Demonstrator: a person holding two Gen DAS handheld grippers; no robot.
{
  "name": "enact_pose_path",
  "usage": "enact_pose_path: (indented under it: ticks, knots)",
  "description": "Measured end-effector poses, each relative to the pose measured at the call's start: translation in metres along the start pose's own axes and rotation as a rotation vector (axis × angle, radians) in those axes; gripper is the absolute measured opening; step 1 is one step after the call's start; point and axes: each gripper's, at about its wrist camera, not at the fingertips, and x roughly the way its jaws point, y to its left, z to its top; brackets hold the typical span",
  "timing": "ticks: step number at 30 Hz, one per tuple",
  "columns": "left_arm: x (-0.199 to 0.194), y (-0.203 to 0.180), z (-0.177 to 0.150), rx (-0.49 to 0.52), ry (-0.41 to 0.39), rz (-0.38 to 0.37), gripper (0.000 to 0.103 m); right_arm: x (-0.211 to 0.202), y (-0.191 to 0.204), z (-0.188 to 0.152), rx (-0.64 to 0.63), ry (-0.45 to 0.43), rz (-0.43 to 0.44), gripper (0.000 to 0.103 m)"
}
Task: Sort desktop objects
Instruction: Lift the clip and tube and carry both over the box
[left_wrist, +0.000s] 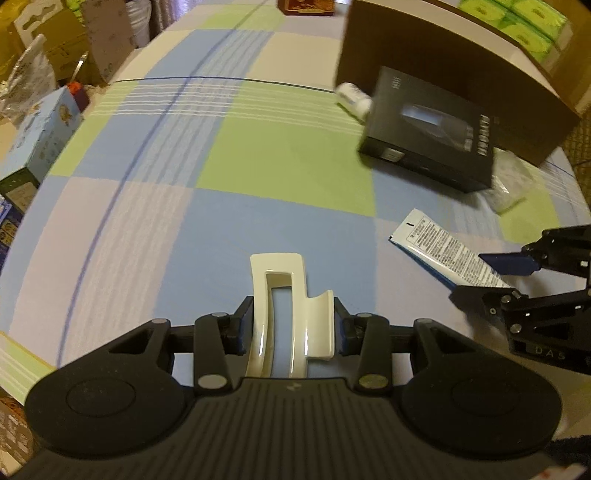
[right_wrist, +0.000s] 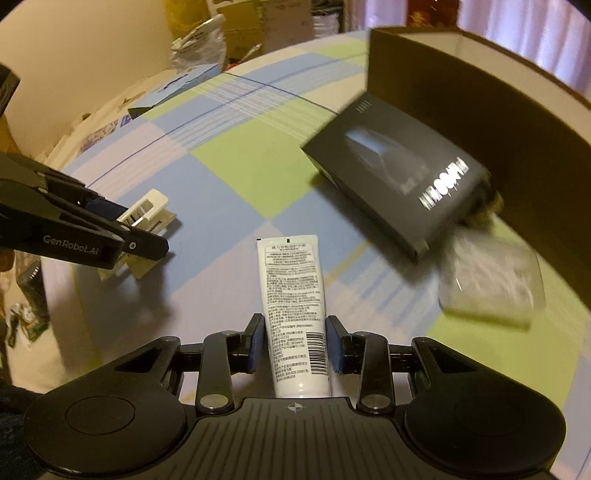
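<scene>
Tools (left_wrist: 293, 325) (right_wrist: 294, 341) gripping clip (left_wrist: 288, 314), tube (right_wrist: 295, 314)

One cream hair clip (left_wrist: 291, 314), one white tube (right_wrist: 295, 314), one black box (left_wrist: 432, 129), one small white bottle (left_wrist: 352, 98).

The right tool (right_wrist: 294, 341) occupies the lower centre of the frame, its two blue-padded fingers (right_wrist: 255, 345) closed against the sides of a white tube (right_wrist: 295, 306) printed with black text and a barcode. The tube points up the frame over the checked tabletop (right_wrist: 229, 162). At the left edge, the left tool (right_wrist: 147, 236) clamps a cream hair claw clip (right_wrist: 146, 218). In the upper right, a black product box (right_wrist: 399, 181) lies beside a tall brown open box (right_wrist: 480, 96). A clear plastic bag (right_wrist: 491, 284) lies at the right, blurred.
</scene>
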Motion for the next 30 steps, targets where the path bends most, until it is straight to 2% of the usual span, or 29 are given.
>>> enact_pose_path:
  ticks: [10, 17, 23, 30]
  knots:
    - [-0.024, -0.048, 0.01, 0.058, -0.044, -0.084, 0.035, -0.057, -0.031, -0.028, 0.134, -0.046, 0.002, 0.032]
    - [-0.044, -0.074, 0.036, 0.114, -0.107, -0.134, 0.035, -0.1, -0.055, -0.026, 0.166, -0.114, -0.031, 0.032]
    - [-0.056, -0.085, 0.09, 0.174, -0.184, -0.172, 0.035, -0.131, -0.088, 0.002, 0.183, -0.184, -0.068, 0.032]
    - [-0.063, -0.1, 0.184, 0.251, -0.275, -0.214, 0.035, -0.155, -0.133, 0.065, 0.205, -0.283, -0.121, 0.032]
